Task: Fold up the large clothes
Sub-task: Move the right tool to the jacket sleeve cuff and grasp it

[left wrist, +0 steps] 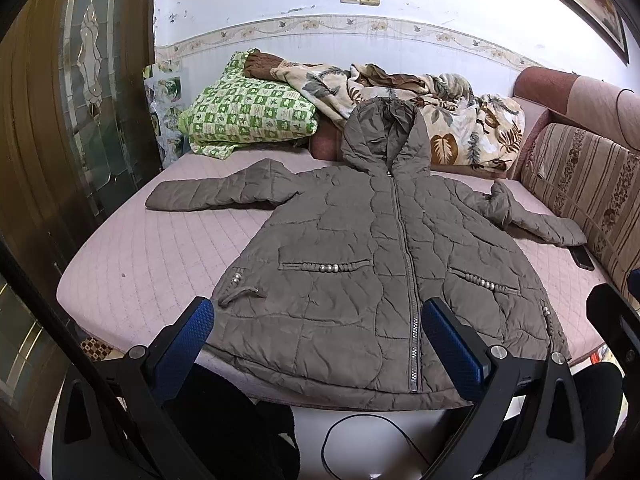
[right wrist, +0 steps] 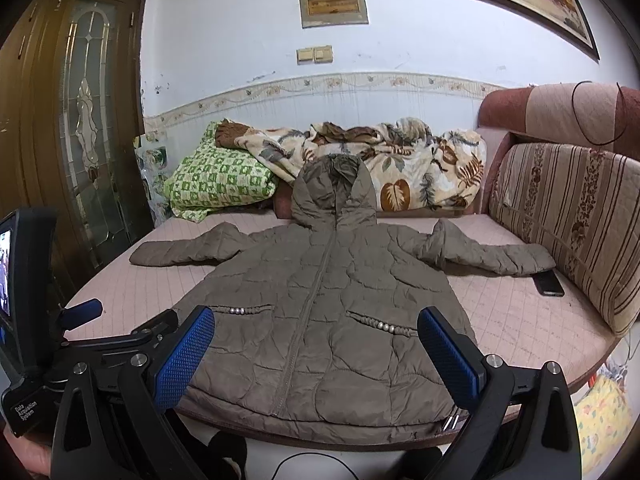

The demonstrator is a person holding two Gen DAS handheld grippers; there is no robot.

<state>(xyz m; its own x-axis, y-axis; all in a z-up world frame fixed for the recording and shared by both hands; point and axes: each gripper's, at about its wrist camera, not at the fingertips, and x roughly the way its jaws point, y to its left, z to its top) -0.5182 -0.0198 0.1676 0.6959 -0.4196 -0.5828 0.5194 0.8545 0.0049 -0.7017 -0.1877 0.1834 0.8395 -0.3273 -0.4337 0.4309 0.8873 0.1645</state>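
A grey-brown quilted hooded coat [left wrist: 360,248] [right wrist: 320,304] lies flat and zipped, front up, on the pink quilted bed [left wrist: 140,264] [right wrist: 520,320]. Both sleeves are spread out to the sides, and its hood points toward the far wall. Its hem hangs slightly over the near bed edge. My left gripper [left wrist: 318,320] hovers open just before the hem, blue pads wide apart, holding nothing. My right gripper [right wrist: 316,328] is likewise open over the hem, empty. The left gripper's body [right wrist: 80,344] shows at the left of the right wrist view.
A green checked quilt [left wrist: 248,112] and a leaf-patterned blanket [left wrist: 440,120] are piled at the far end. A striped cushion [right wrist: 568,224] lines the right side, with a black phone [right wrist: 550,283] beside the right sleeve. A wooden glass-panelled door [left wrist: 80,100] stands left. A cable [left wrist: 360,440] lies on the floor.
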